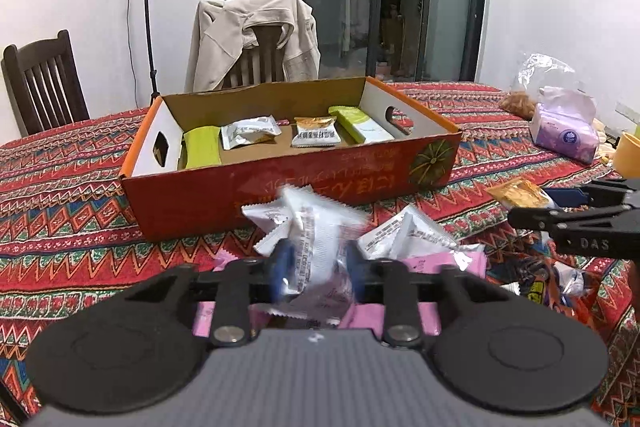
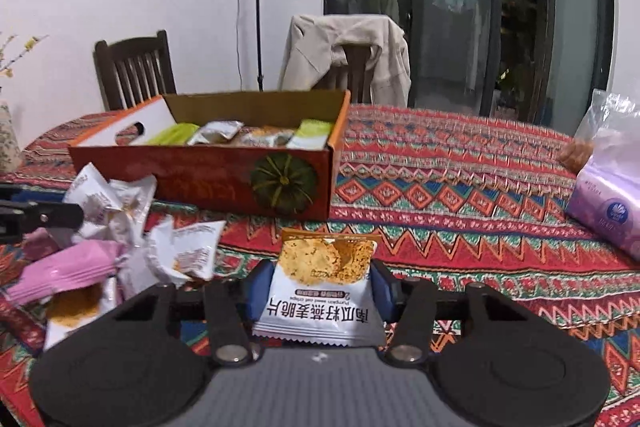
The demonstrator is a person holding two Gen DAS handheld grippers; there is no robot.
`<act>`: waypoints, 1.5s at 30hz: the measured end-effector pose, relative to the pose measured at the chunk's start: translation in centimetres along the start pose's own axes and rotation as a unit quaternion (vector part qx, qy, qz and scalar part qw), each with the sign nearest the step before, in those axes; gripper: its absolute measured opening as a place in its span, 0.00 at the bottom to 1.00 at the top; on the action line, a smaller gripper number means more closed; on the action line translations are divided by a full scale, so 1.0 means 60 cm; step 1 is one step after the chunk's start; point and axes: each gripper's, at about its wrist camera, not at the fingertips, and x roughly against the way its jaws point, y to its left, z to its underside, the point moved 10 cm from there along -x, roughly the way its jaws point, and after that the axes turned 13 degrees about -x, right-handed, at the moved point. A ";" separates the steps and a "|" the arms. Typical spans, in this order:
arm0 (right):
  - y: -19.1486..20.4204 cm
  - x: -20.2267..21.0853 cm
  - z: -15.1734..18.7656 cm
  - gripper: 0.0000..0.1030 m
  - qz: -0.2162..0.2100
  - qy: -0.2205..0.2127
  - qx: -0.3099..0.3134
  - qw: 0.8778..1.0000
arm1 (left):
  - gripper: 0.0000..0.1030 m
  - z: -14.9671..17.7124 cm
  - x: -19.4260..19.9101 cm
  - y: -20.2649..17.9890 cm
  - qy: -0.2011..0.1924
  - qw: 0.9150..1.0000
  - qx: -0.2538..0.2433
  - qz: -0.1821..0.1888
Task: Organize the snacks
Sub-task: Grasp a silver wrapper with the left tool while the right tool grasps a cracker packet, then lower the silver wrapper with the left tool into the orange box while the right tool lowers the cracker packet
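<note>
Red zigzag-patterned tablecloth (image 2: pixel 460 187), jacket-draped chair (image 1: pixel 256 39) before glass doors, left gripper (image 1: pixel 320 263) clamped on white snack packet (image 1: pixel 320 247), right gripper (image 2: pixel 320 291) pinching crisp packet (image 2: pixel 320 291), orange box (image 1: pixel 288 155) behind, vase (image 2: pixel 8 139) in right view only.

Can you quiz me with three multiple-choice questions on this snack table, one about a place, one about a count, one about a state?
1. Where is the tissue pack?
A. right of the box
B. inside the box
C. on a chair

2. How many green packets lie in the box?
A. none
B. two
C. five

3. What is the right tool doing?
A. hanging open over bare cloth
B. gripping a crisp packet
C. resting inside the box

Answers: A, it lies on the cloth to the right; B, one at each end; B, pads press its sides.
</note>
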 end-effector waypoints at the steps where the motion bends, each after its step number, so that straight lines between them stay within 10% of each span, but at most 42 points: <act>1: 0.001 0.007 0.000 0.49 -0.001 -0.003 0.001 1.000 | 0.41 -0.001 -0.002 -0.003 0.000 1.000 -0.001 0.003; 7: 0.006 0.055 0.000 0.49 -0.013 -0.022 -0.001 1.000 | 0.67 0.006 -0.044 -0.009 0.024 0.999 -0.014 -0.018; 12: 0.005 0.074 0.016 0.49 -0.019 -0.022 -0.001 1.000 | 0.39 0.012 -0.061 -0.001 0.038 0.999 -0.006 -0.017; 26: 0.031 0.144 0.013 0.50 -0.030 -0.060 0.015 0.998 | 0.35 -0.022 0.139 0.009 -0.072 0.995 0.013 -0.063; 35: 0.091 0.261 0.059 0.50 -0.079 -0.093 0.040 0.992 | 0.35 0.095 0.284 -0.027 -0.084 0.992 0.092 -0.030; 45: 0.153 0.274 0.210 0.50 -0.127 -0.032 0.055 0.990 | 0.35 0.241 0.327 -0.048 -0.026 0.990 0.136 -0.039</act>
